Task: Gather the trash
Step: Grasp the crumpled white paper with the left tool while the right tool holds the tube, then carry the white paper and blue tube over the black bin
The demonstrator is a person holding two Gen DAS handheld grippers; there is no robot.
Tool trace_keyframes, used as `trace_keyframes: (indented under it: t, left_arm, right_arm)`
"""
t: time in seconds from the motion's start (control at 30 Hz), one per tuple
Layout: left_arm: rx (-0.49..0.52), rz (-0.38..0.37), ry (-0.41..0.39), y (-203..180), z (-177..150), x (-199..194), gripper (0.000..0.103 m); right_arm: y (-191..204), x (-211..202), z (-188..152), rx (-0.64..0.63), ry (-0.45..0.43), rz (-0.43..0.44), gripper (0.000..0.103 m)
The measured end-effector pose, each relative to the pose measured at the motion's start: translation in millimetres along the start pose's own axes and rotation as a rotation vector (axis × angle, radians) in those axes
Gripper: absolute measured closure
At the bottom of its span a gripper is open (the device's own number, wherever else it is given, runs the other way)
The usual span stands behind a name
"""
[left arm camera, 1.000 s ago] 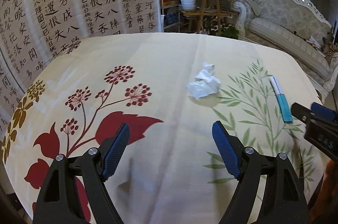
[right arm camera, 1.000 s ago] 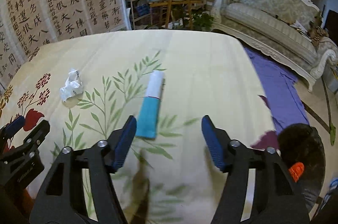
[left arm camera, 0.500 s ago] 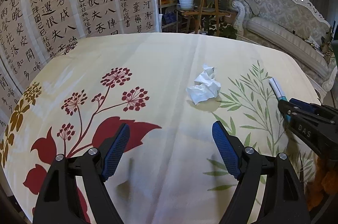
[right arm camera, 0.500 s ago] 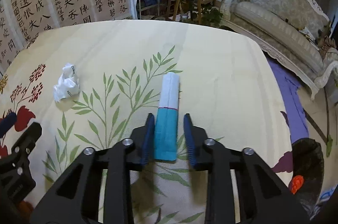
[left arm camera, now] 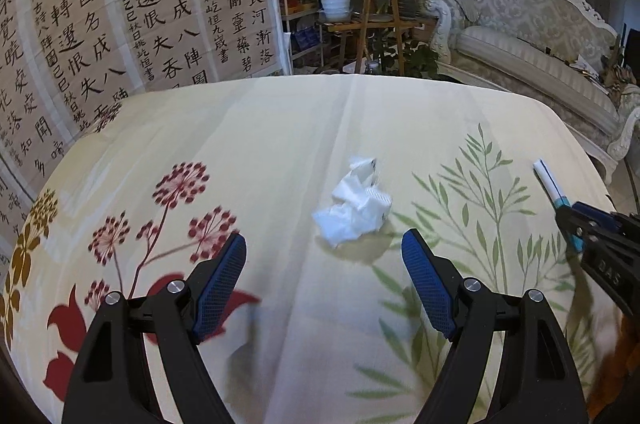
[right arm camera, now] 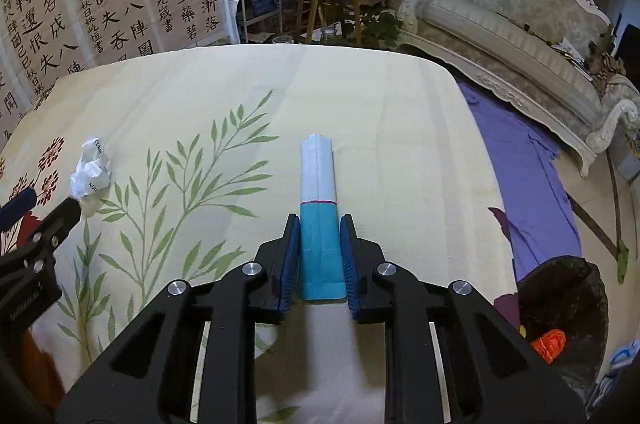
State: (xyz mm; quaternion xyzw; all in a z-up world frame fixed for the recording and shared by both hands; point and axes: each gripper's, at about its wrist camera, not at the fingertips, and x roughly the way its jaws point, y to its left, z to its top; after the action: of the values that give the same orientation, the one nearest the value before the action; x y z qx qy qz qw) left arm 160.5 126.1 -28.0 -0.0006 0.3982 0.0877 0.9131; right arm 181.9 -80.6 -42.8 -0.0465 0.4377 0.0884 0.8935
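**Right gripper pinched on packet; crumpled paper not yet taken**

Right gripper (right arm camera: 319, 246) had its two fingers pressed against the teal end of the teal-and-white packet (right arm camera: 319, 199), one pad on each long side. The packet lay flat on the floral tablecloth (right arm camera: 380, 127), toward the right side of the table. Its long axis ran near-to-far, in line with the fingers: teal end near, inside the pinch; white end pointing far, toward the sofa (right arm camera: 508, 23). In the left wrist view the same packet (left arm camera: 554, 189) showed at the right edge, its white tip free beyond the right gripper.

Left gripper (left arm camera: 324, 256) had its fingers spread wide, holding nothing. The crumpled white paper (left arm camera: 354, 209) sat on the cloth just beyond the fingertips, near the middle of the table, roughly centred on the gap.

Risks, as judged:
- The grip caught only the near end. A long, light packet held that way could droop or pivot on the lift and slide out.
- The packet looked soft and folded; squeezing from the sides might buckle it rather than hold it.
- The pads sat low to the cloth, so they might pinch fabric and drag it.
- The paper wad was light, so a finger nudging it before closing could push it away.
- A dark bin (right arm camera: 560, 300) stood off the right edge; a swing there could shake the packet loose.
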Motion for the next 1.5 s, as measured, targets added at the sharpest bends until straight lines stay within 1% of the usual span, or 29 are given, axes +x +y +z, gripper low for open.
trace_keyframes:
  t: [0.17, 0.27, 0.3, 0.33, 0.37, 0.43, 0.47, 0.53, 0.7, 0.93, 1.5]
  left_arm:
    - [-0.007, -0.010, 0.021, 0, 8, 11, 0.025]
    - [-0.008, -0.028, 0.032, 0, 11, 17, 0.025]
    - [-0.007, -0.032, 0.034, 0, 12, 18, 0.028]
    - [-0.001, -0.036, 0.035, -1, 12, 18, 0.035]
    - [0.005, -0.039, 0.039, -3, 12, 20, 0.039]
    - [0.025, -0.051, 0.060, -6, 10, 23, 0.056]
    - [0.033, -0.057, 0.068, -7, 9, 24, 0.061]
    - [0.041, -0.066, 0.076, -9, 9, 25, 0.068]
    - [0.047, -0.068, 0.073, -10, 8, 24, 0.079]
    - [0.040, -0.078, 0.050, -8, 4, 14, 0.081]
    - [0.034, -0.110, 0.025, -15, -27, -34, 0.081]
  right_arm:
    - [-1, 2, 1, 0.001, -0.003, 0.002, 0.083]
    - [0, 3, 3, -0.001, -0.005, 0.001, 0.083]
    - [0, 3, 4, -0.004, -0.007, -0.002, 0.083]
    - [1, 4, 5, -0.008, -0.009, -0.005, 0.083]
    - [1, 4, 6, -0.010, -0.010, -0.007, 0.083]
    - [2, 4, 7, -0.012, -0.012, -0.009, 0.083]
    - [3, 4, 7, -0.011, -0.012, -0.008, 0.083]
    - [3, 4, 7, -0.010, -0.012, -0.007, 0.082]
    - [3, 4, 7, -0.011, -0.012, -0.008, 0.082]
    - [3, -1, 5, 0.005, -0.013, 0.005, 0.083]
    - [1, -38, -39, 0.034, -0.025, 0.025, 0.083]
